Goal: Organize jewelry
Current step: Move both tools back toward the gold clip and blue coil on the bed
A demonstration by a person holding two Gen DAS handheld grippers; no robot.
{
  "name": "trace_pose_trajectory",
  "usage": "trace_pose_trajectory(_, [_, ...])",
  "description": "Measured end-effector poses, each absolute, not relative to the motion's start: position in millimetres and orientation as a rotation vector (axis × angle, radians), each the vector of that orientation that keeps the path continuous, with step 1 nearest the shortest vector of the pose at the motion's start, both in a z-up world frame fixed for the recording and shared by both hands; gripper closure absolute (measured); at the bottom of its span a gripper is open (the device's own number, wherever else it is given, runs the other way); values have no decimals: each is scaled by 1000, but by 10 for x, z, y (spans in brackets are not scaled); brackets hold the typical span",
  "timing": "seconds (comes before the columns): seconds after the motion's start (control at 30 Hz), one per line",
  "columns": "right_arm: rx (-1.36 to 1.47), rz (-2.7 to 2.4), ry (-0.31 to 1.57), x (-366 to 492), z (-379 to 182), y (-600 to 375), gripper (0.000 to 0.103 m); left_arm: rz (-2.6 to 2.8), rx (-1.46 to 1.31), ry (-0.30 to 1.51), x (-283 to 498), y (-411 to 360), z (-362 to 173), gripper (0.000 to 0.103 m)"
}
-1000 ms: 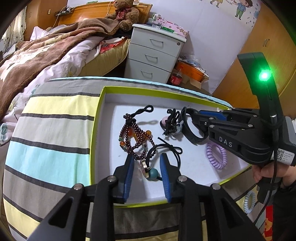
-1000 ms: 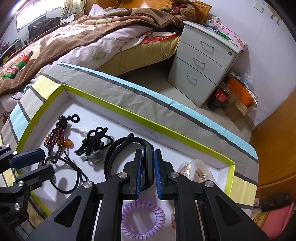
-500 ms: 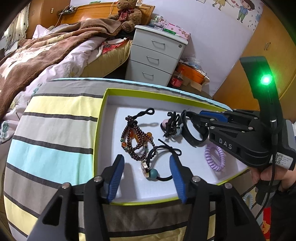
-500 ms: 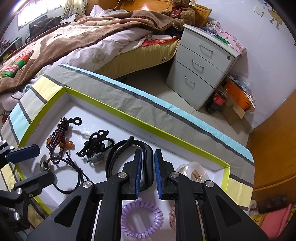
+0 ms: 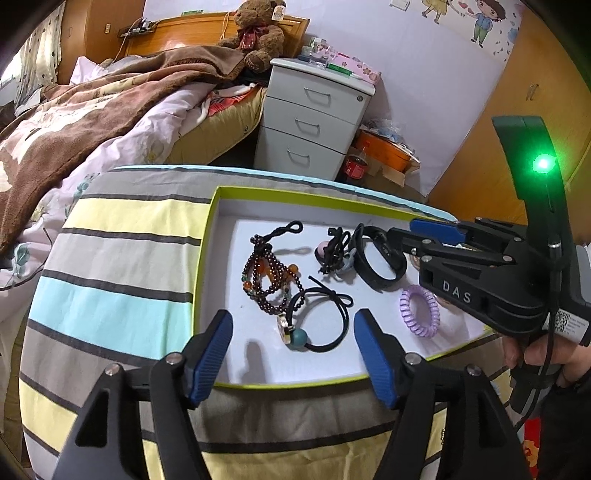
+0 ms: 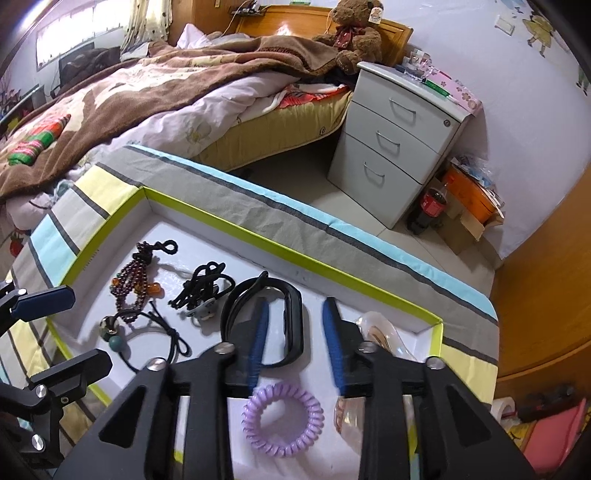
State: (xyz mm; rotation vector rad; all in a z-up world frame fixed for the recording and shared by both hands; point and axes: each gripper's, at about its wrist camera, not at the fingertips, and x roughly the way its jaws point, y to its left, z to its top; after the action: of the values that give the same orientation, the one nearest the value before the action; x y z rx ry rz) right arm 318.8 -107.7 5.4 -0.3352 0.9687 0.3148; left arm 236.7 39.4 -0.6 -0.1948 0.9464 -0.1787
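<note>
A white tray with a lime-green rim (image 5: 258,194) (image 6: 295,258) lies on a striped cloth. In it lie a dark beaded bracelet (image 5: 267,275) (image 6: 131,282), a black hair tie with a teal bead (image 5: 317,321) (image 6: 147,332), a tangled black cord piece (image 5: 334,249) (image 6: 203,286), a black wristband (image 5: 376,258) (image 6: 266,321), a purple spiral hair tie (image 5: 419,312) (image 6: 282,419) and a clear glossy item (image 6: 380,328). My left gripper (image 5: 293,354) is open above the tray's near edge, empty. My right gripper (image 6: 295,343) is open over the wristband, which lies flat and free.
A bed with a brown blanket (image 5: 92,110) and a teddy bear (image 5: 258,33) stands behind. A grey three-drawer nightstand (image 5: 314,118) (image 6: 399,147), a cola bottle (image 6: 430,206) and an orange box (image 6: 469,192) are on the floor beyond the table.
My left gripper opened wide and drew back from the hair tie. My right gripper opened and let go of the black wristband, which now rests in the tray.
</note>
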Motion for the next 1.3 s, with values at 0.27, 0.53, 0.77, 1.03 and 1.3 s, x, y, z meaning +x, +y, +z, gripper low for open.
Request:
trace_pose_trajectory(0.27, [-286, 319, 914, 2936, 256, -1175, 68, -149, -142, 895, 2151, 348, 164, 29])
trace_pose_trajectory(0.53, [-194, 323, 856, 2558, 470, -1360, 66, -151, -140, 844, 1827, 338, 327, 26])
trace_pose_trajectory(0.77, [-137, 317, 793, 2108, 571, -1560, 66, -178, -153, 825, 1546, 298, 392, 25])
trace_pose_trajectory(1.03, [-110, 295, 755, 1620, 563, -1797, 65, -203, -145, 800, 1240, 219, 385, 23])
trace_pose_trajectory(1.3, [-94, 249, 758, 1218, 423, -2095, 65, -277, -126, 801, 996, 88, 219, 21])
